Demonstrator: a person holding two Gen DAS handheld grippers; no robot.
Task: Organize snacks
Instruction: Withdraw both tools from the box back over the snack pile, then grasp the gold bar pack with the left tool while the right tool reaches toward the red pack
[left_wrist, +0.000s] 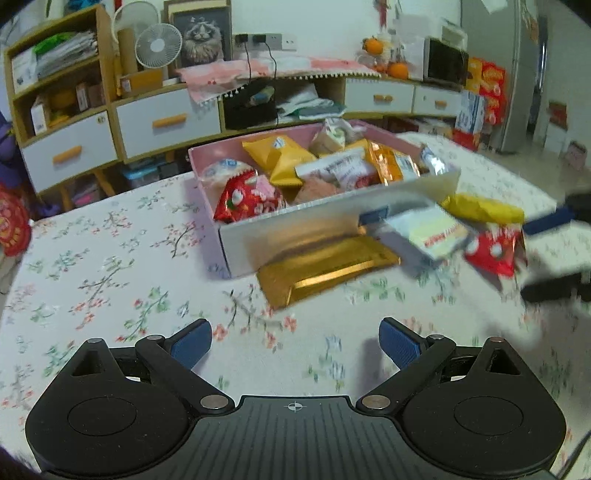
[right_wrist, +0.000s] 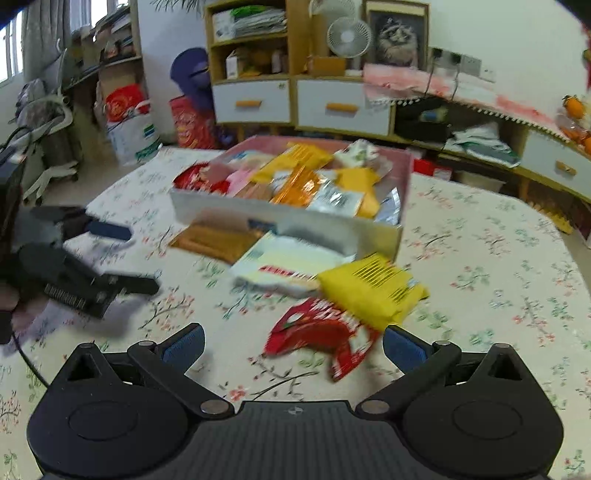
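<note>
While the pink-lined box (left_wrist: 332, 218) sits at the centre of the left wrist view, it is filled with snack packets: yellow, orange, silver, red and pink ones, heaped together. Four packets lie outside on the floral tablecloth (left_wrist: 110, 258), against its near wall: a gold packet (left_wrist: 325, 269) with its long axis running left to right, a white packet (left_wrist: 432, 232) with red lettering too blurred to read, a yellow packet (right_wrist: 369, 291) and a red packet (right_wrist: 325, 332). Left gripper (left_wrist: 295, 347) and right gripper (right_wrist: 293, 347) both have their jaws spread, holding nothing.
</note>
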